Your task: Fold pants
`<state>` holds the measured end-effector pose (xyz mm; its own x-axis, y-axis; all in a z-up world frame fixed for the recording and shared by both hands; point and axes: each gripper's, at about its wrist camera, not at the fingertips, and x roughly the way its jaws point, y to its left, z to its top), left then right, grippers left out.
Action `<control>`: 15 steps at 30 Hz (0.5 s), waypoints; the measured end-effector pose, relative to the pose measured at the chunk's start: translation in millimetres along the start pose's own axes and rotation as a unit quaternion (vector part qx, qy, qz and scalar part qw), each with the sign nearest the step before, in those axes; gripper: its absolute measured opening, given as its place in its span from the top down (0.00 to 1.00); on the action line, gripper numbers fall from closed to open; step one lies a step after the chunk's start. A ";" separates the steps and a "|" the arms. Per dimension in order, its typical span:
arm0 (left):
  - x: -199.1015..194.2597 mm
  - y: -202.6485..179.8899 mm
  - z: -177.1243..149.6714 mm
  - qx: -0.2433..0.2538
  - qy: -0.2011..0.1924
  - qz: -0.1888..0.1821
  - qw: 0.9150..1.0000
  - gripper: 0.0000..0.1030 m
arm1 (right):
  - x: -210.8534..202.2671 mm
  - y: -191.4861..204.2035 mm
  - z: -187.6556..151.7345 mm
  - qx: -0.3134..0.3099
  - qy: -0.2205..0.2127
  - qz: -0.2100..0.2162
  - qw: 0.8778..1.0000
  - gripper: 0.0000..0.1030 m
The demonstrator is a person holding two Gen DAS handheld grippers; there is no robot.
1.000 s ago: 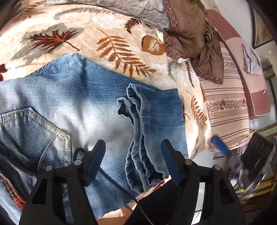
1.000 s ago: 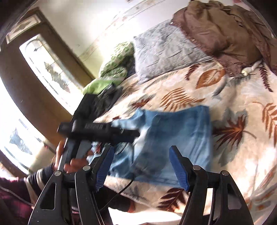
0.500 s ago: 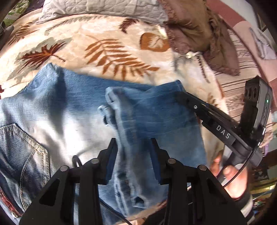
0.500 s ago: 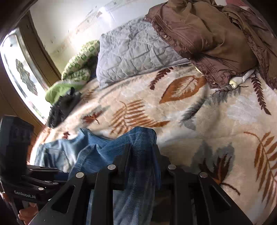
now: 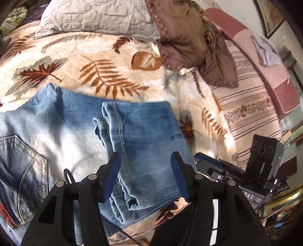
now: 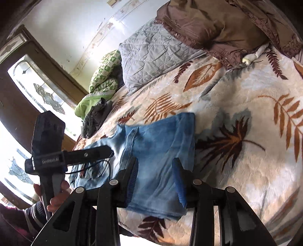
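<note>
Blue jeans lie on a leaf-patterned blanket on a bed. Their legs are folded back over the seat, hems near the middle, a back pocket at the left. My left gripper is open just above the folded legs near the bed's front edge and holds nothing. My right gripper is open too, above the fold's near edge. Each gripper shows in the other's view: the right one at the right, the left one at the left.
The leaf blanket covers the bed. A grey quilted pillow and a brown garment lie at the head. A striped pink cover lies at the right. Green bedding and a dark cloth lie by the window.
Half a second ago both grippers were shut on the jeans' leg fold. Now both are open and drawn back a little, and the folded legs lie flat on the seat.
</note>
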<state>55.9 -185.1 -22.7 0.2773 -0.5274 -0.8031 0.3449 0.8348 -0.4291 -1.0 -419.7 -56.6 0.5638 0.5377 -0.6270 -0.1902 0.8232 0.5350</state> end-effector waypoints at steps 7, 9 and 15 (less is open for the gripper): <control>21.3 -22.9 -25.0 0.100 0.011 0.095 0.990 0.52 | 8.9 -9.4 -13.6 0.019 0.009 -0.028 0.999 0.64; 9.0 -23.4 -20.4 0.093 -0.007 0.082 0.992 0.52 | -2.4 -11.2 -2.0 0.029 -0.014 -0.019 0.999 0.64; 17.6 -4.5 4.2 0.033 -0.003 0.094 0.995 0.47 | 5.3 -14.3 27.4 0.059 -0.052 -0.011 0.997 0.65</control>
<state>63.0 -198.8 -33.2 0.3482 -0.3646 -0.8636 0.3451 0.9064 -0.2435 26.8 -433.7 -52.1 0.6482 0.4934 -0.5800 -0.0849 0.8038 0.5889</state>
